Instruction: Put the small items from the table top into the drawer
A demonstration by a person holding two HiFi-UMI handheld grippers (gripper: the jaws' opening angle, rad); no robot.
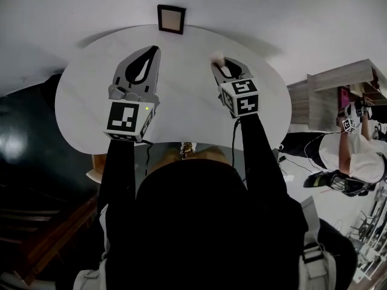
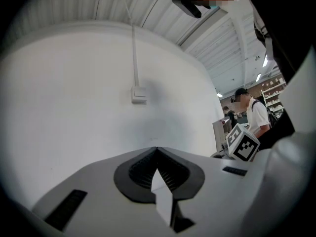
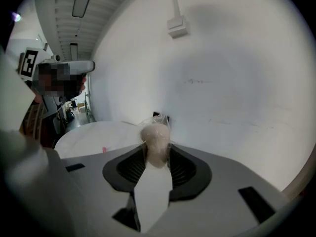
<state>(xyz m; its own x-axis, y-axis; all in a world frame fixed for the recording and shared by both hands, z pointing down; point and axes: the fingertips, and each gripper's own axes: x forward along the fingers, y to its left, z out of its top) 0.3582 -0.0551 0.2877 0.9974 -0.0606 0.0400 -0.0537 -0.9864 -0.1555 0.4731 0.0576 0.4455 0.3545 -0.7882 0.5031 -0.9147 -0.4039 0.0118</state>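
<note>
The right gripper (image 3: 156,157) pinches a small pale wrapped item (image 3: 155,138) between its jaw tips, with the white table (image 3: 94,132) below and ahead of it. The item looks light and soft, and its clear wrapper thin and probably slippery. It is best held across the rounded body with moderate pressure, not by the loose film. The left gripper (image 2: 157,154), alongside, has its jaws pressed together on nothing.

Small item (image 3: 155,141) in right gripper (image 1: 221,65), left gripper (image 1: 154,51) beside, above table (image 1: 181,92); frame (image 1: 172,19), maybe upright, at far edge.
</note>
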